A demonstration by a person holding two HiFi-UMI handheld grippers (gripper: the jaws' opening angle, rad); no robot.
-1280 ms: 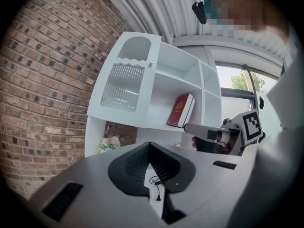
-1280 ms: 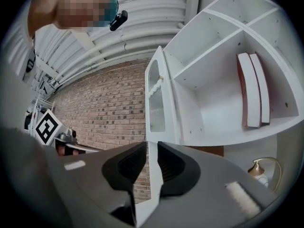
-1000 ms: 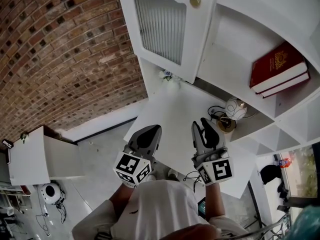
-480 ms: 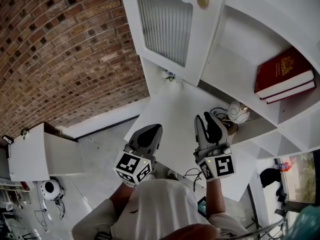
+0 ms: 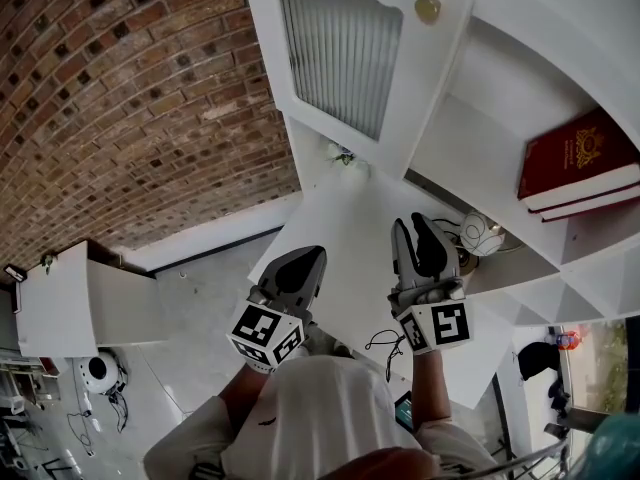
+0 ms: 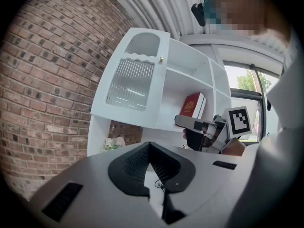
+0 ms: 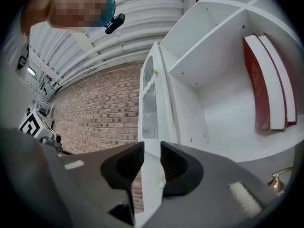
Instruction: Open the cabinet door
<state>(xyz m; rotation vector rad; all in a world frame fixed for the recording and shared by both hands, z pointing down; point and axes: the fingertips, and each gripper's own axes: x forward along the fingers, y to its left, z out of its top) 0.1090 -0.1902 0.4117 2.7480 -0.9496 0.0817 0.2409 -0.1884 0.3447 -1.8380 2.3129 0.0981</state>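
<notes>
The white cabinet door (image 5: pixel 340 58) with ribbed glass and a brass knob (image 5: pixel 427 9) stands swung open, away from the shelves. A shelf behind it holds red books (image 5: pixel 580 163). My left gripper (image 5: pixel 300 263) is shut and empty, low and short of the door. My right gripper (image 5: pixel 420 233) hangs beside it over the white lower shelf, with a narrow gap between its jaws and nothing in them. In the left gripper view the door (image 6: pixel 130 84) is ahead of the shut jaw tips (image 6: pixel 149 145). In the right gripper view the door's edge (image 7: pixel 151 103) lines up with the gap (image 7: pixel 152 153).
A brick wall (image 5: pixel 130 98) runs along the left. A round white ornament with a brass base (image 5: pixel 483 233) and a small flower bunch (image 5: pixel 342 154) stand on the lower shelf. A white box (image 5: pixel 70 313) and a round white device (image 5: pixel 100 373) are on the floor at the left.
The cabinet and books have drifted right and up in the head view. My right gripper has shifted slightly right. The door remains open and both grippers stay empty.
</notes>
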